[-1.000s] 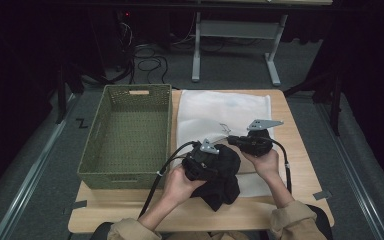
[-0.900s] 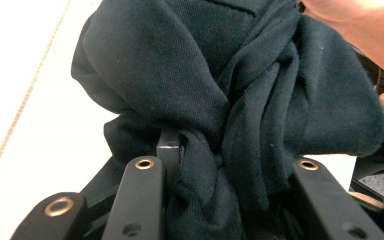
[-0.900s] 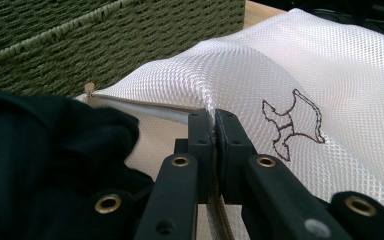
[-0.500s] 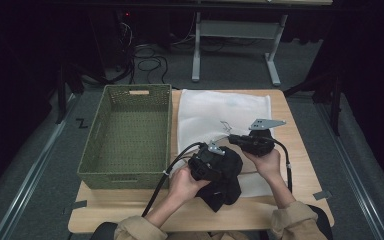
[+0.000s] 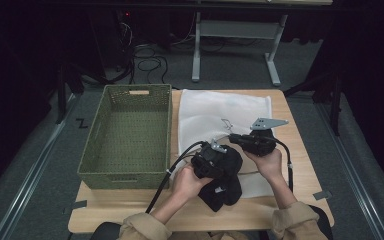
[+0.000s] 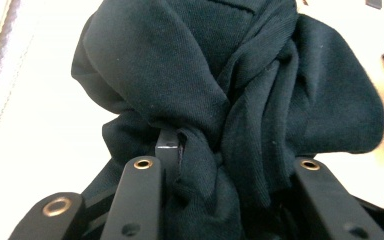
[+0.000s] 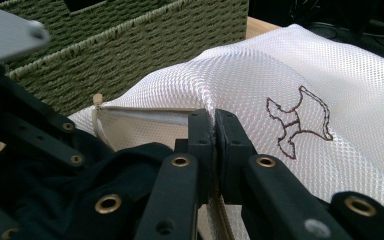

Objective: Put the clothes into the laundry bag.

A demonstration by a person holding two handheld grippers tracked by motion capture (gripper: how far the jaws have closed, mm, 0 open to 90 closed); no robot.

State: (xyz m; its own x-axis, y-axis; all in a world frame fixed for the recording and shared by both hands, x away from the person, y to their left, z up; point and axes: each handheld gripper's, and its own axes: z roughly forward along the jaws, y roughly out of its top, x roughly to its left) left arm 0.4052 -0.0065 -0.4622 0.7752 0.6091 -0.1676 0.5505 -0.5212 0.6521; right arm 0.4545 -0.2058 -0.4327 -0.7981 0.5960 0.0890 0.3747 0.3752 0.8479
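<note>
The left tool (image 5: 215,160) is clamped on a bunched dark garment (image 6: 240,95), its jaws partly closed with the cloth gathered between them, at the near edge of the white mesh bag (image 5: 220,115). The right tool (image 7: 211,125) has its jaws pressed together on the bag's rim, lifting it at the opening. A green woven basket (image 5: 125,135) stands just beside the bag on the tabletop (image 5: 300,150).

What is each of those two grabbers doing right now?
Left gripper: shut on the bunched black cotton garment.
Right gripper: shut on the white mesh laundry bag's open edge.
</note>
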